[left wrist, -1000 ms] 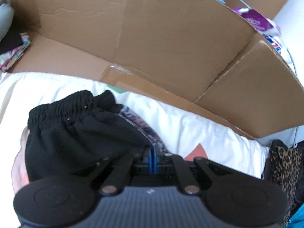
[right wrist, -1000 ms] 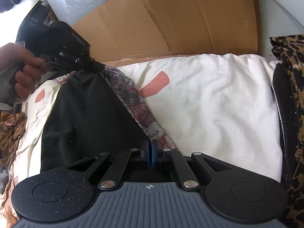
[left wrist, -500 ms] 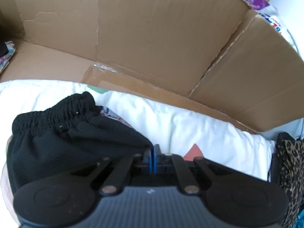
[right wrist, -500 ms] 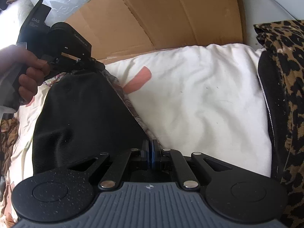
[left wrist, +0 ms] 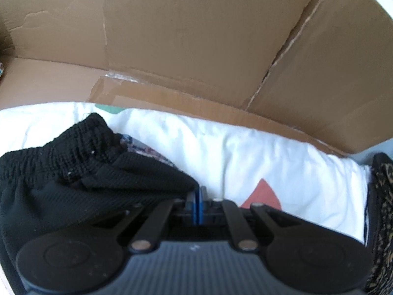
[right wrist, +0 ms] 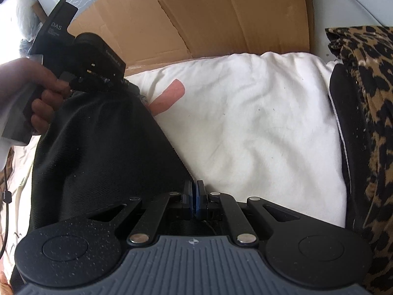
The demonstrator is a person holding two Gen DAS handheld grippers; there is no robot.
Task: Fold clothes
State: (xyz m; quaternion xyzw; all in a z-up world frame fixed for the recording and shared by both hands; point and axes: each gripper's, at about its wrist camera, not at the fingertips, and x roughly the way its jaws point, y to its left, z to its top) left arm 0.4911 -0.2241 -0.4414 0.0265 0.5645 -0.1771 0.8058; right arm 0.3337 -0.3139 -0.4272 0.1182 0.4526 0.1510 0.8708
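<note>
Left wrist view first: the black shorts (left wrist: 73, 182), a ribbed knit with a gathered elastic waistband, bunch at the left over a white quilt (left wrist: 270, 162). A corner of the cloth runs into the left gripper (left wrist: 197, 196), whose blue-padded fingers are pressed together on it. A strip of patterned fabric (left wrist: 145, 150) peeks from under the waistband. Behind stands a creased brown cardboard box (left wrist: 196, 36), and a leopard-print garment (left wrist: 383, 196) lies at the right edge.

Right wrist view: a hand (right wrist: 32, 91) grips the other gripper's handle at the left. The shorts (right wrist: 98, 152) hang in a smooth black sheet between the two grippers. The right gripper (right wrist: 195, 196) pinches the lower corner, fingers closed. The soft, wrinkled quilt (right wrist: 258, 127) carries a pink patch (right wrist: 169, 95); the leopard print (right wrist: 363, 113) lies at the right.
</note>
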